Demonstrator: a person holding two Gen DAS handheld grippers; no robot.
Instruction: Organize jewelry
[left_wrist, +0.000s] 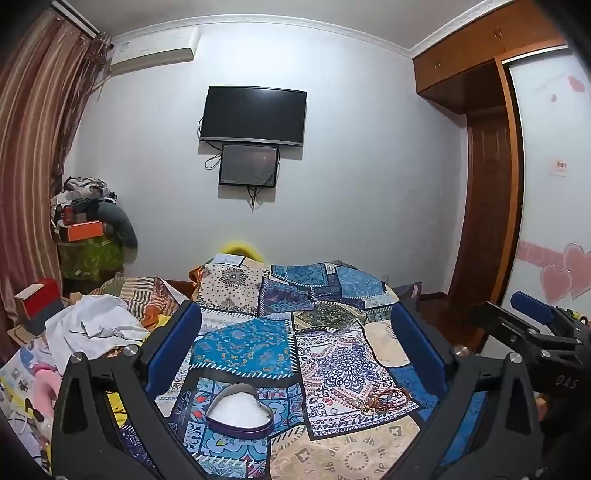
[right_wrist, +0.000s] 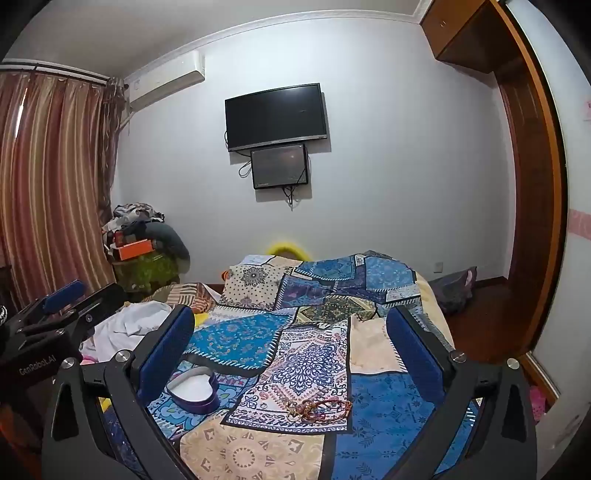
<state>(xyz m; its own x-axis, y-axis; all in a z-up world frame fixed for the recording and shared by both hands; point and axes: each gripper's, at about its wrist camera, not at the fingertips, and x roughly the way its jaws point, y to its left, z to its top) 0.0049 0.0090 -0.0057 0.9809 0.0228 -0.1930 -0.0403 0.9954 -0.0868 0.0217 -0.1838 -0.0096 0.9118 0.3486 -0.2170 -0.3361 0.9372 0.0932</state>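
Item 1: left tongs (left_wrist: 295, 343). Blue pads spread wide, nothing between them, held above the bed and pointing slightly down. Also seen at the left edge of the right wrist view (right_wrist: 64, 295).

Item 2: right tongs (right_wrist: 291, 343). Pads likewise wide apart and empty, above the bed. Seen at the right edge of the left wrist view (left_wrist: 532, 306).

Item 3: bed (left_wrist: 332, 454). Covered by a patchwork spread in blue, cream and white prints.

Item 4: heart box (left_wrist: 240, 411). Heart-shaped, purple-walled, lid off, white lining inside. Stands on the spread near the front, left of the bracelets and apart from them.

Item 5: bracelets (right_wrist: 317, 408). A small tangle of red and gold beaded strings, lying on a blue-and-white patterned patch, right of the heart box.

Item 6: clothes (left_wrist: 92, 325). White crumpled heap on the left side of the bed.

Item 7: TV (left_wrist: 253, 114). Dark, wall-mounted, with a smaller screen (left_wrist: 249, 164) directly beneath.

Item 8: curtain (left_wrist: 33, 147). Striped brown, at far left.
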